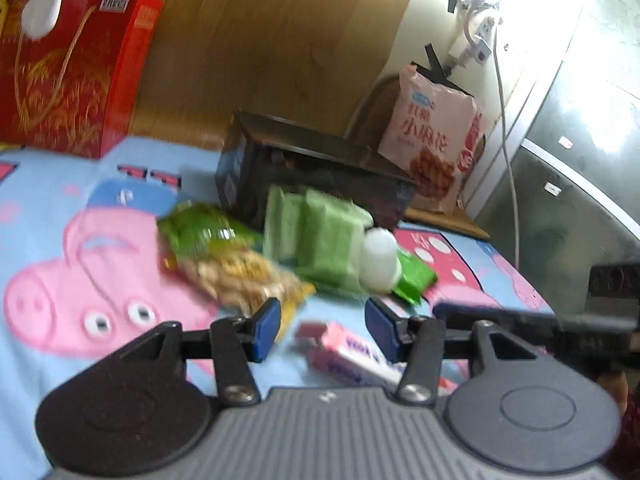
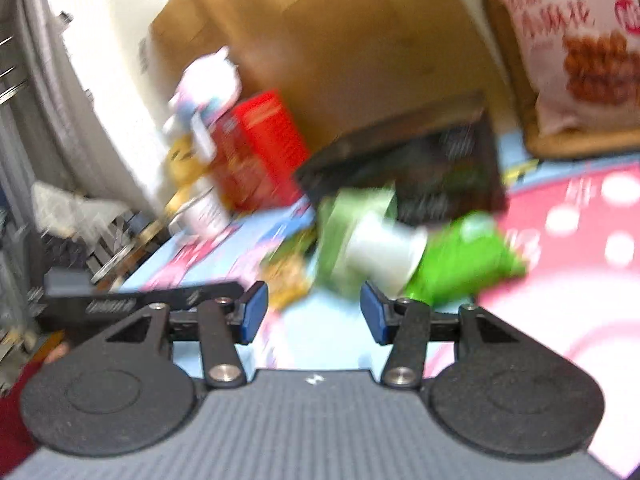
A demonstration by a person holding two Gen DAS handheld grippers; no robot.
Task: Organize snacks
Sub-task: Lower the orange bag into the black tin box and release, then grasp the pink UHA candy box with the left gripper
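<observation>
A blurred pile of snacks lies on a cartoon pig bedsheet (image 1: 80,208). It holds a peanut bag (image 1: 224,264) with a green top, pale green packets (image 1: 316,236), a white cup (image 1: 378,264) and a bright green pouch (image 1: 416,280). Behind them an open dark box (image 1: 312,176) rests on its side. My left gripper (image 1: 324,326) is open above a pink box (image 1: 352,356), pads clear of it. My right gripper (image 2: 314,312) is open and empty, just short of the white cup (image 2: 384,248) and green pouch (image 2: 460,260).
A red gift box (image 1: 72,76) stands at the back left against a wooden headboard (image 1: 260,40). A large pink snack bag (image 1: 436,136) leans on a low stand at the back right. A white cable (image 1: 508,140) hangs near a grey cabinet (image 1: 580,140).
</observation>
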